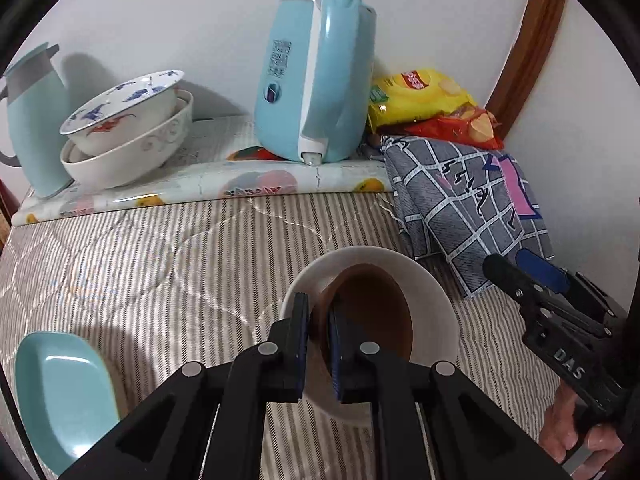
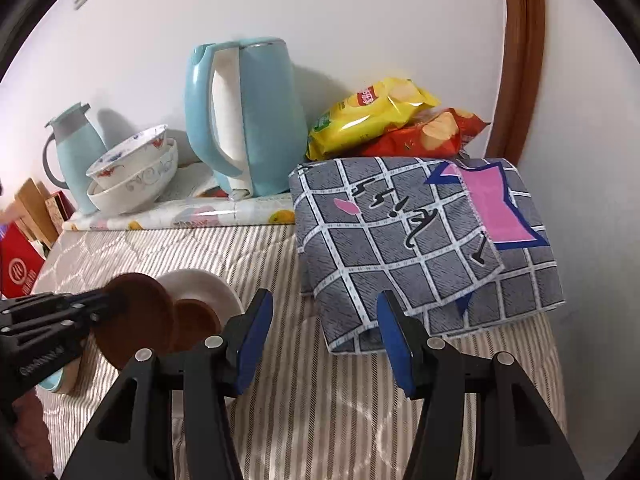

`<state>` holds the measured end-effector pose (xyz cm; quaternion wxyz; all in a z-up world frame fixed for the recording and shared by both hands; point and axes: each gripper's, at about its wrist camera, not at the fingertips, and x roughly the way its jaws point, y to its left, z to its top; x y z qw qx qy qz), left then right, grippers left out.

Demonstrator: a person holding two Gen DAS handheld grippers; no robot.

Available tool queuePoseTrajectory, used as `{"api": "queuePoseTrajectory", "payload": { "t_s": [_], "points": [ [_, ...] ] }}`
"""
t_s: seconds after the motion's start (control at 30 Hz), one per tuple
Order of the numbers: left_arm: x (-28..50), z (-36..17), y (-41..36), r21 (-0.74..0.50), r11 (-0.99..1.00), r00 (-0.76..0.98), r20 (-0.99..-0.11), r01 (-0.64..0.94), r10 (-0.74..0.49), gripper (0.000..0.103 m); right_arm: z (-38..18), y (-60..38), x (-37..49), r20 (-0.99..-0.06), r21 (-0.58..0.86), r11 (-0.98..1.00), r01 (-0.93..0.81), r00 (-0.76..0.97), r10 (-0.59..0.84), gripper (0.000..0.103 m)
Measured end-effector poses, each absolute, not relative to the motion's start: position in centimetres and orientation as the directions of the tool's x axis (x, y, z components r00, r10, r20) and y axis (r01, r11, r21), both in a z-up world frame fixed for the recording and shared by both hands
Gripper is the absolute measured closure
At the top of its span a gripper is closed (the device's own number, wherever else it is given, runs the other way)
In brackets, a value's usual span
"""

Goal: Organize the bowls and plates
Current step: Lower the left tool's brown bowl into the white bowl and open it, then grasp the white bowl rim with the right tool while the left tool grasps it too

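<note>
My left gripper [image 1: 319, 316] is shut on the rim of a brown plate [image 1: 372, 312], held tilted over a white plate [image 1: 436, 300] on the striped cloth. In the right wrist view the brown plate [image 2: 132, 320] hangs above the white plate [image 2: 204, 284], which holds another brown dish [image 2: 198, 318]. My right gripper [image 2: 320, 332] is open and empty, to the right of the plates. A teal dish [image 1: 60, 392] lies at the near left. Two stacked bowls [image 1: 128, 132] stand at the back left.
A light blue kettle [image 1: 316, 76] and a pale thermos jug [image 1: 32, 120] stand on the raised shelf by the wall. Snack bags [image 2: 384, 120] lie behind a folded grey checked cloth [image 2: 424, 236]. A red box [image 2: 18, 272] is at the far left.
</note>
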<state>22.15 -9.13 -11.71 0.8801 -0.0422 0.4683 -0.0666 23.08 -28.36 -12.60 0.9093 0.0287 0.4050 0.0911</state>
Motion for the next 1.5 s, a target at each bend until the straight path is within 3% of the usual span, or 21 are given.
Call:
{"api": "queuePoseTrajectory", "payload": {
  "t_s": [0.17, 0.83, 1.17, 1.3, 1.5],
  "points": [
    [22.8, -12.8, -9.2, -0.178, 0.981, 0.539, -0.821, 0.076, -0.190, 0.093, -12.9, -29.1, 22.7, -0.712, 0.198, 0.968, -0.152, 0.656, 0.249, 0.049],
    [23.0, -14.1, -9.5, -0.226, 0.970, 0.503, -0.830, 0.091, -0.241, 0.092, -13.4, -28.0, 22.1, -0.721, 0.175, 0.963, -0.204, 0.639, 0.267, 0.049],
    [22.4, -13.1, -9.5, -0.192, 0.973, 0.508, -0.829, 0.131, -0.232, 0.087, -12.5, -25.9, 21.3, -0.736, 0.133, 0.962, -0.240, 0.626, 0.258, 0.049],
    [21.9, -11.8, -8.6, -0.178, 0.976, 0.542, -0.811, 0.127, -0.218, 0.078, -12.3, -25.5, 21.3, -0.750, 0.137, 0.964, -0.229, 0.612, 0.252, 0.049],
    [21.8, -11.5, -6.8, -0.167, 0.982, 0.549, -0.815, 0.085, -0.186, 0.078, -12.5, -24.7, 21.1, -0.783, 0.146, 0.968, -0.203, 0.574, 0.239, 0.051]
  ]
}}
